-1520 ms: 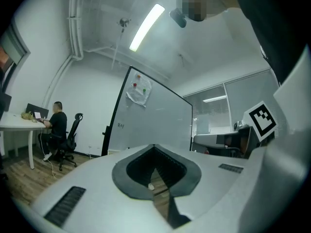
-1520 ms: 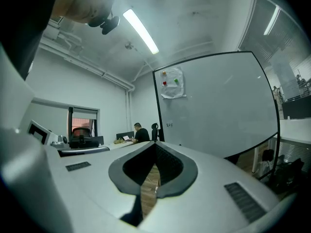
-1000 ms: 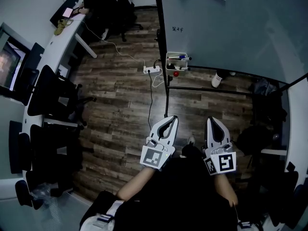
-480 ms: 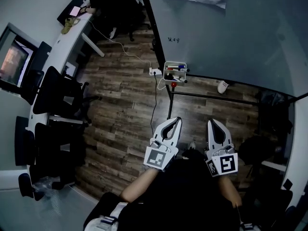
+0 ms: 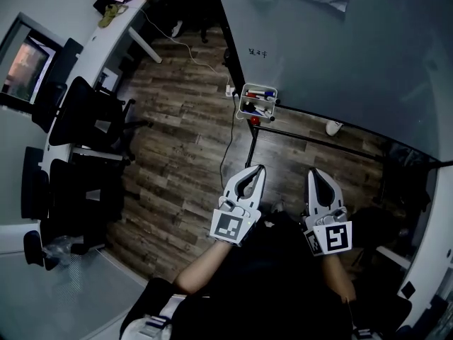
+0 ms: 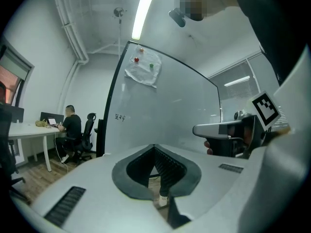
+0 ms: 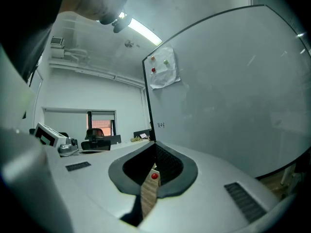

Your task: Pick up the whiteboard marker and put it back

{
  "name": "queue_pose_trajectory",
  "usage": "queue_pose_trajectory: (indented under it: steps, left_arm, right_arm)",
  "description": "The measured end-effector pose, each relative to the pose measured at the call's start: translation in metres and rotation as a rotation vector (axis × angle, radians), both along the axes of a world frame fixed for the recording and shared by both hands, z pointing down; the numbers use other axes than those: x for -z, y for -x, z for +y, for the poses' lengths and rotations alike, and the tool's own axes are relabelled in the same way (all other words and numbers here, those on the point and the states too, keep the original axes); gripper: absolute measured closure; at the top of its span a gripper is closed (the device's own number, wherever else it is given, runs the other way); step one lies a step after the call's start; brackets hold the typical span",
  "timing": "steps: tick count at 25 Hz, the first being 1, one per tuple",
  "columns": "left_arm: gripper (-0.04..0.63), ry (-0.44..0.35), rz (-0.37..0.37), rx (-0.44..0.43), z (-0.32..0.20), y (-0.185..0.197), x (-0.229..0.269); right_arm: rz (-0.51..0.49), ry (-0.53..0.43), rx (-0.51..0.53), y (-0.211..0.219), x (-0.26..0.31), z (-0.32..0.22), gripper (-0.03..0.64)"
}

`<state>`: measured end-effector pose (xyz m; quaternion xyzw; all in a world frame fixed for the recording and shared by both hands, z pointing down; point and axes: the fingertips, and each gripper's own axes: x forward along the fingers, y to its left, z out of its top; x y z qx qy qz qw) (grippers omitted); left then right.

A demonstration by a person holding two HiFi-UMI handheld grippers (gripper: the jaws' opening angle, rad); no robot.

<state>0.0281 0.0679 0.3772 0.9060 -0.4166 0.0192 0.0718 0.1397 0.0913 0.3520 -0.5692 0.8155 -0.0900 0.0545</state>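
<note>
- The person stands on a wooden floor [image 5: 177, 154] facing a large whiteboard [image 5: 340, 41], with both tools held out level in front of the body.
- The left gripper [image 5: 257, 169] is closed. Its jaw tips meet and nothing sits between them. In the left gripper view only floor shows through the hollow behind the tips.
- The right gripper [image 5: 316, 173] looks the same, with its tips together and nothing held. It is beside the left one but not touching it.
- The whiteboard markers [image 5: 260, 95], with blue and red caps among them, lie in a small white tray [image 5: 243, 101]. The tray hangs at the board's lower corner by the black frame post. Both tools are well apart from it.
- A red knob [image 5: 255, 119] sits just under the tray. In the right gripper view it also shows through the gap behind that tool's tips.
- A crumpled paper sheet [image 6: 141, 72] is pinned high on the board with coloured magnets. A little scribble [image 5: 255, 51] sits lower down near the board's edge.
- A white power strip [image 5: 231, 90] lies on the floor near the tray, and a thin cable [image 5: 223, 147] trails away from it.
- To the left run a long white desk [image 5: 106, 41], dark office chairs [image 5: 81, 122] and a lit monitor [image 5: 27, 62].
- In the left gripper view a seated person [image 6: 73, 125] works at the desk.
</note>
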Motion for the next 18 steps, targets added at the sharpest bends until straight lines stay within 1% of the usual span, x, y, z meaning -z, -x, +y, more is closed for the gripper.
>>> queue_pose_trajectory:
  steps: [2,4,7,10,13,15,18]
  left_arm:
    - [0.588,0.004,-0.024,0.007,-0.008,0.001,-0.006]
    - [0.588,0.010,-0.035,0.013,-0.017,0.002,-0.013]
    - [0.588,0.021,-0.040,0.010,-0.031,0.002,-0.026]
    - [0.588,0.016,-0.068,-0.016,-0.051,0.001,-0.042]
    - [0.588,-0.004,-0.120,-0.054,-0.068,-0.004,-0.061]
    - [0.588,-0.009,-0.123,-0.055,-0.077,-0.005,-0.065]
    - [0.588,-0.018,-0.101,-0.027,-0.091,-0.006,-0.066]
  right_arm:
    - [-0.036,-0.001,0.005,0.000,0.003,-0.007,0.603]
    - [-0.034,0.008,0.001,-0.002,0.000,-0.014,0.603]
    - [-0.046,-0.005,-0.019,-0.003,-0.001,-0.024,0.603]
    - [-0.030,0.004,-0.033,-0.005,-0.012,-0.038,0.603]
    - [-0.023,0.040,-0.039,-0.005,-0.025,-0.047,0.603]
    - [-0.028,0.040,-0.030,-0.001,-0.025,-0.053,0.603]
    - [-0.027,0.029,-0.023,0.000,-0.023,-0.065,0.603]
